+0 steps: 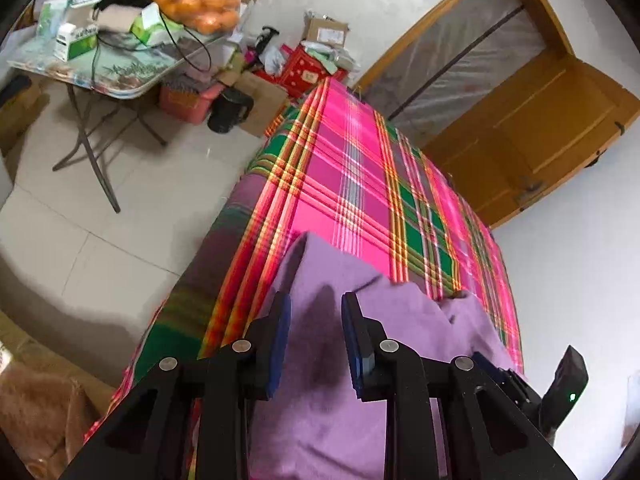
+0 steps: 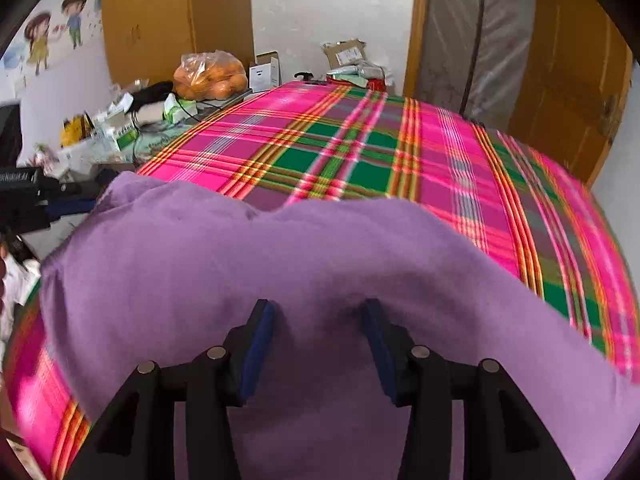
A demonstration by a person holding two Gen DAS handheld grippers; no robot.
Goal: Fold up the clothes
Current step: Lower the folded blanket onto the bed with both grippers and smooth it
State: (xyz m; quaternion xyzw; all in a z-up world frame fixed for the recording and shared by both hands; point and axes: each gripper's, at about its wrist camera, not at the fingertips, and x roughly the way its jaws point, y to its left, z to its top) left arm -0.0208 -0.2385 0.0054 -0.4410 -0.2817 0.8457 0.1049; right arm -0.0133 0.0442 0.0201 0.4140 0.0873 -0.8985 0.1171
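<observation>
Jaws: left gripper [image 1: 316, 300] and right gripper [image 2: 318, 308] both gape, holding nothing.
Garment [image 2: 280, 264]: purple, rumpled, lower frame.
Progress: fold stage unclear.

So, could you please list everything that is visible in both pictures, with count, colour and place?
garment: one, purple, on the sheet's near end, under both claws
sheet: one, pink and green plaid, covering the surface
folding table: one, cluttered, on the floor left of the sheet
oranges: one clear bag, orange, on the folding table
green boxes: several, green and white, on the folding table
red box: one, red, on the floor by the far wall
door: one, wooden, open, right of the sheet
wall sticker: two cartoon children, far left wall
left claw: open, over the garment
right claw: open, over the garment
</observation>
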